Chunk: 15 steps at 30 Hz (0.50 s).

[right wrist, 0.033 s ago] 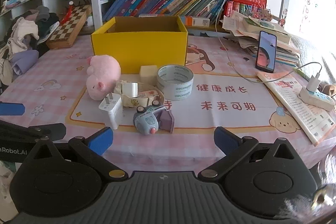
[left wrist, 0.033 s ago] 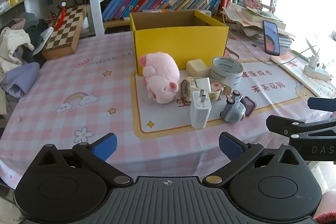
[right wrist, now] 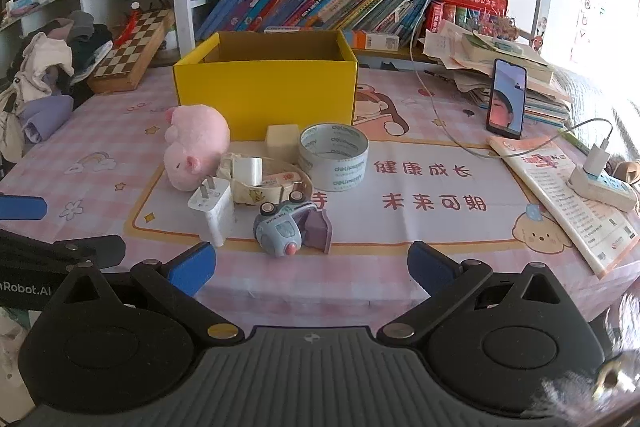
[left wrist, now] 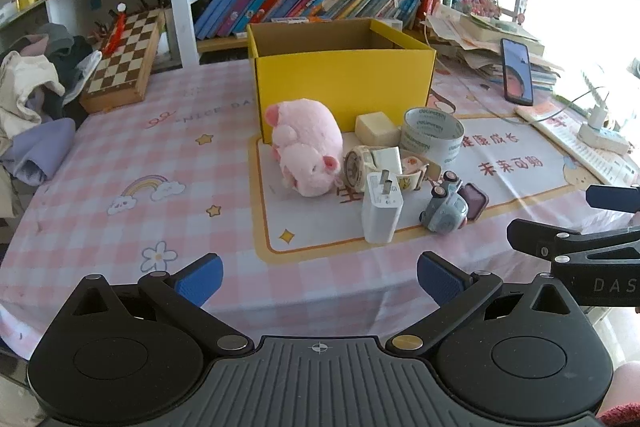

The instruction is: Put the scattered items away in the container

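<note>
Right wrist: fuzzy pink plush pig [right wrist: 195,147] beside cardboard box [right wrist: 266,87].

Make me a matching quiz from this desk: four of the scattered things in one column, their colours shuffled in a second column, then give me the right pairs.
Things:
1. plush pig
2. toy car
3. box
4. charger plug

Colours:
A. yellow
B. white
C. pink
D. pale blue

Pairs: 1-C, 2-D, 3-A, 4-B.

All four sit on the checked tablecloth. The pig, the car and the plug lie in front of the box, not yet inside it.
</note>
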Tool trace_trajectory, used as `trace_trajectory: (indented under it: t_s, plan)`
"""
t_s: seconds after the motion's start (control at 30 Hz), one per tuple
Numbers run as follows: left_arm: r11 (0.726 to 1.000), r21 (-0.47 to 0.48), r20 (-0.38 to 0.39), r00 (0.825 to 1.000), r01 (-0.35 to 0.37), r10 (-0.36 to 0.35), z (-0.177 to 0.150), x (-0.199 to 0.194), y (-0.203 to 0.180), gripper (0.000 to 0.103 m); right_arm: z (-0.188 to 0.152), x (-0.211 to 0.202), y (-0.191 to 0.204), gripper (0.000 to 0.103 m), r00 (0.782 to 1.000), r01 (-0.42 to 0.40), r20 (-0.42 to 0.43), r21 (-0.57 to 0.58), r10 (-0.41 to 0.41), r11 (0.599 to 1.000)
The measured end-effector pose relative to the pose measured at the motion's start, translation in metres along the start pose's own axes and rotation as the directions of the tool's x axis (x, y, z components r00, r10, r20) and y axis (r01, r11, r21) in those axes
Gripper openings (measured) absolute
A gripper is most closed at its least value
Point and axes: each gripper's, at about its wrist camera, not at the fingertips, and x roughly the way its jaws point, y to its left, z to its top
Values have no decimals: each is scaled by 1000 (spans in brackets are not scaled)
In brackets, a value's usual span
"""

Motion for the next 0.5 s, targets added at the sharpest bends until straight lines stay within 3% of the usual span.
trace_trajectory:
  t_s: [0.5]
  plan:
    - [1000,-21,-17,1000,7,-7,-4,2,7,103,-3,1,8,103,1000,4,3,-26,-4,1000]
